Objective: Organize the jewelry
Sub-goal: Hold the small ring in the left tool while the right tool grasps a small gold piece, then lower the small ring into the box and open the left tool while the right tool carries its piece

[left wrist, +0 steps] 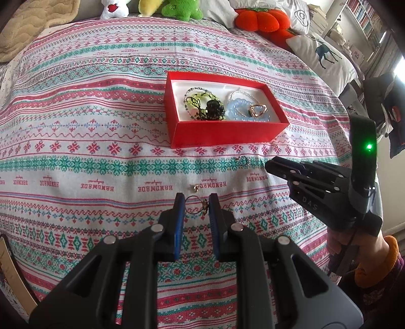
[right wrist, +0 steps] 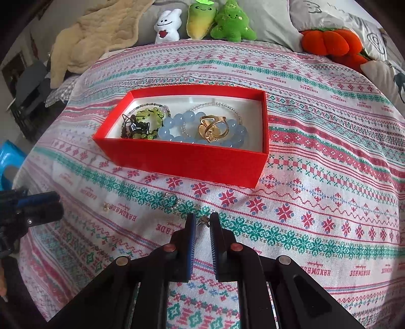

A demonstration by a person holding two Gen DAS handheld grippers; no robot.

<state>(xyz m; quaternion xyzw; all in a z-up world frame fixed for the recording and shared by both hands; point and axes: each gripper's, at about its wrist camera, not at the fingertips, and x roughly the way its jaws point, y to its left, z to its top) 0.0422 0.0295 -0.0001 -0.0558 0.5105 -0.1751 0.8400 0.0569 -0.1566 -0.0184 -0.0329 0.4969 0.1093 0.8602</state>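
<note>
A red box [left wrist: 222, 132] [right wrist: 177, 159] on the patterned cloth holds green and blue bead bracelets, a black clip and a gold piece. My left gripper [left wrist: 196, 206] is open with a thin ring with a gold charm [left wrist: 197, 205] lying between its fingertips. A small gold earring [left wrist: 195, 187] [right wrist: 106, 206] lies just beyond it. A silver ring [left wrist: 243, 159] [right wrist: 170, 198] lies near the box front. My right gripper [right wrist: 202, 222] is open around a small metal piece [right wrist: 203, 220] on the cloth; it also shows in the left wrist view [left wrist: 272, 168].
The patterned cloth [left wrist: 88, 151] covers a bed. Plush toys [right wrist: 202, 22], an orange pumpkin cushion [right wrist: 329, 43], pillows [left wrist: 326, 55] and a beige blanket [right wrist: 96, 38] lie along the far edge. A bookshelf stands at far right in the left wrist view.
</note>
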